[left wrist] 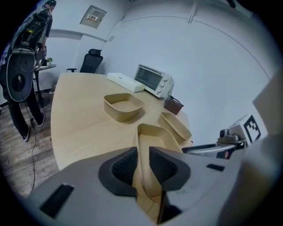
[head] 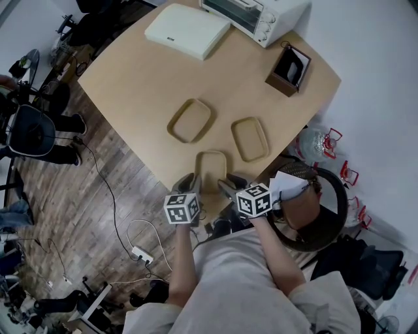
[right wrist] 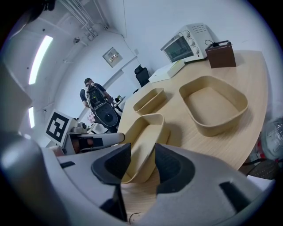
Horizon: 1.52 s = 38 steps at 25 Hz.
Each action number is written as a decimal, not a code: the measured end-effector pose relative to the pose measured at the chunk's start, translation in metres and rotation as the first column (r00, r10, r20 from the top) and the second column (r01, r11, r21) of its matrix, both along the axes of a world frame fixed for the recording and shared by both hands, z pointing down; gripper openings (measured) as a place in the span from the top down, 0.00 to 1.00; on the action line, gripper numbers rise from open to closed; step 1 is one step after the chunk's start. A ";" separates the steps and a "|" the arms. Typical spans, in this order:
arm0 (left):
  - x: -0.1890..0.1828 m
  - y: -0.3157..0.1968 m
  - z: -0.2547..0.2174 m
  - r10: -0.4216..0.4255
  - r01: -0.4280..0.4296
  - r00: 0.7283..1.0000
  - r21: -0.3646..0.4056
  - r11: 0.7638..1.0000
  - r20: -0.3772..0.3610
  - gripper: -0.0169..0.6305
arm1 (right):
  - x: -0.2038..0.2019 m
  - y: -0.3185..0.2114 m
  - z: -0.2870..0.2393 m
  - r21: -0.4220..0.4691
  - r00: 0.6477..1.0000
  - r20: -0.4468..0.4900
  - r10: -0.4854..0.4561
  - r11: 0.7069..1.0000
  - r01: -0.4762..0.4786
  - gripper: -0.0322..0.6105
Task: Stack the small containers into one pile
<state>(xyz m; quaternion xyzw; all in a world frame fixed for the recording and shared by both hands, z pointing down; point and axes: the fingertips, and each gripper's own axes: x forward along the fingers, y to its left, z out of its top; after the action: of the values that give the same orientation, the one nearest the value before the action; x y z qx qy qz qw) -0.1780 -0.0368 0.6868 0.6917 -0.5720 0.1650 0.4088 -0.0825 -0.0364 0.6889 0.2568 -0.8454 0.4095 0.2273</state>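
Three tan small containers lie on the wooden table (head: 130, 72). The near container (head: 211, 163) sits at the table's front edge, between my two grippers. My left gripper (head: 191, 181) is shut on its left wall (left wrist: 142, 145), which fills the gap between the pads. My right gripper (head: 228, 184) is shut on its right end (right wrist: 148, 132), a pad on either side. The left container (head: 190, 121) (left wrist: 124, 106) (right wrist: 149, 100) and the right container (head: 249, 138) (left wrist: 175, 125) (right wrist: 214, 106) stand apart farther back, both empty.
At the table's far side stand a toaster oven (head: 251, 16), a flat white box (head: 187, 30) and a small brown box (head: 288, 68). A dark chair (head: 320, 215) is at my right. Cables and a power strip (head: 140, 254) lie on the floor.
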 end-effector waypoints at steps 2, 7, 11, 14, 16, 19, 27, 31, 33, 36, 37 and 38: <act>0.002 -0.001 -0.003 0.010 -0.010 1.000 0.005 1.000 -0.002 0.86 | 0.002 -0.004 -0.003 0.006 1.000 0.006 0.010 1.000 -0.010 0.68; 0.009 -0.002 -0.013 0.033 -0.033 0.999 0.027 0.999 -0.001 0.86 | 0.006 -0.011 -0.011 0.027 0.999 0.015 0.030 0.999 -0.031 0.68; 0.013 -0.004 -0.023 0.057 -0.058 0.998 0.041 0.997 0.013 0.86 | 0.006 -0.019 -0.021 0.057 0.999 0.015 0.034 0.998 -0.034 0.68; 0.016 -0.004 -0.034 0.085 -0.086 0.996 0.049 0.995 0.035 0.86 | 0.005 -0.025 -0.030 0.089 1.000 -0.001 0.029 0.996 -0.029 0.67; 0.017 -0.006 -0.042 0.093 -0.096 0.995 0.061 0.994 0.043 0.86 | 0.004 -0.029 -0.037 0.101 0.999 0.006 0.039 0.994 -0.039 0.67; 0.019 -0.011 -0.052 0.105 -0.108 0.993 0.080 0.991 0.051 0.86 | 0.006 -0.036 -0.046 0.123 0.999 0.007 0.049 0.991 -0.049 0.67; 0.036 -0.021 -0.063 0.176 -0.183 0.981 0.090 0.979 0.081 0.86 | 0.018 -0.052 -0.057 0.197 0.996 -0.053 0.073 0.979 -0.061 0.67; 0.046 -0.026 -0.065 0.204 -0.211 0.976 0.091 0.973 0.075 0.86 | 0.027 -0.059 -0.059 0.201 0.993 -0.057 0.106 0.975 -0.093 0.67; 0.051 -0.028 -0.066 0.219 -0.225 0.973 0.093 0.970 0.075 0.86 | 0.031 -0.062 -0.060 0.207 0.991 -0.062 0.122 0.972 -0.107 0.67; 0.056 -0.033 -0.066 0.233 -0.240 0.970 0.094 0.966 0.076 0.86 | 0.036 -0.067 -0.060 0.213 0.988 -0.062 0.142 0.969 -0.126 0.67; 0.058 -0.035 -0.066 0.237 -0.243 0.969 0.095 0.965 0.075 0.86 | 0.038 -0.069 -0.060 0.213 0.987 -0.061 0.147 0.968 -0.131 0.67; 0.060 -0.038 -0.065 0.241 -0.248 0.968 0.095 0.964 0.075 0.86 | 0.040 -0.071 -0.060 0.212 0.987 -0.061 0.151 0.968 -0.135 0.67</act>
<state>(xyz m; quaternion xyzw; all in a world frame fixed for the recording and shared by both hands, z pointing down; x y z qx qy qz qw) -0.1178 -0.0743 0.6214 0.7717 -0.5026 0.2059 0.3308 -0.0421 -0.1075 0.6289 0.3551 -0.8533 0.3245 0.2014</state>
